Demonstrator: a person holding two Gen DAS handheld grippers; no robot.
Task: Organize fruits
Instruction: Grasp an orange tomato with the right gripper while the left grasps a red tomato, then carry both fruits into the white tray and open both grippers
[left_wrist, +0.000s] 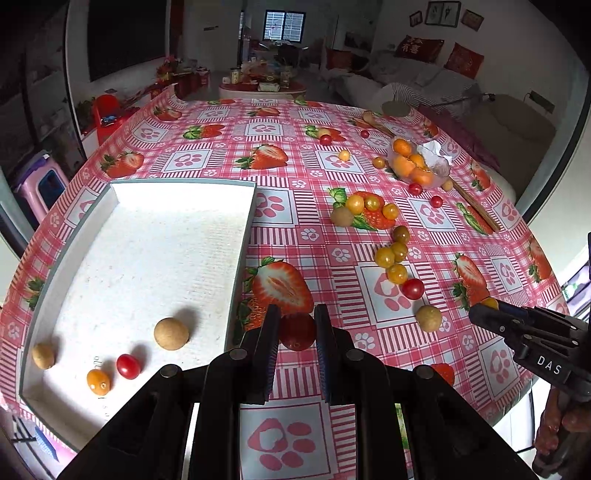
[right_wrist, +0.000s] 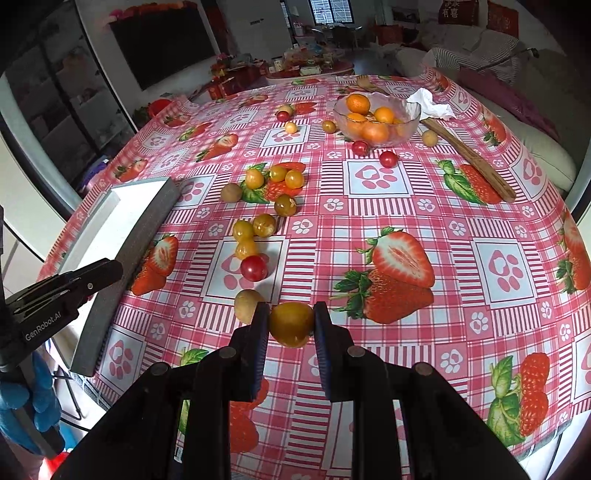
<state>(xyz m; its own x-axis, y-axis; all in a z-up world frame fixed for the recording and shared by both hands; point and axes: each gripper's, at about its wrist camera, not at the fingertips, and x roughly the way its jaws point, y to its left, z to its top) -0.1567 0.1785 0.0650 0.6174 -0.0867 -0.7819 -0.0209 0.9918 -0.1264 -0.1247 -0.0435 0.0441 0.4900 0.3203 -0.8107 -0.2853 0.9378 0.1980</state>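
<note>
Fruits lie scattered over the pink checked strawberry-print tabletop (right_wrist: 369, 206), and four already sit in the lower left of the left wrist view inside the shallow white rectangular tray (left_wrist: 177, 206), which seems to be the collecting place. The left gripper (left_wrist: 296, 328) has a red cherry tomato (left_wrist: 297, 332) between its narrow jaws, right beside the tray's wall, likely on its way in. The right gripper (right_wrist: 291, 323) is clamped on a round yellow-orange tomato (right_wrist: 291, 324) at lower centre, above the cloth. Behind its left finger a tan round fruit (right_wrist: 246, 304) is partly hidden. The clear glass bowl of oranges (right_wrist: 376, 116) at upper right blurs with distance; a crumpled white tissue (right_wrist: 428, 101) sits beside it.
</note>
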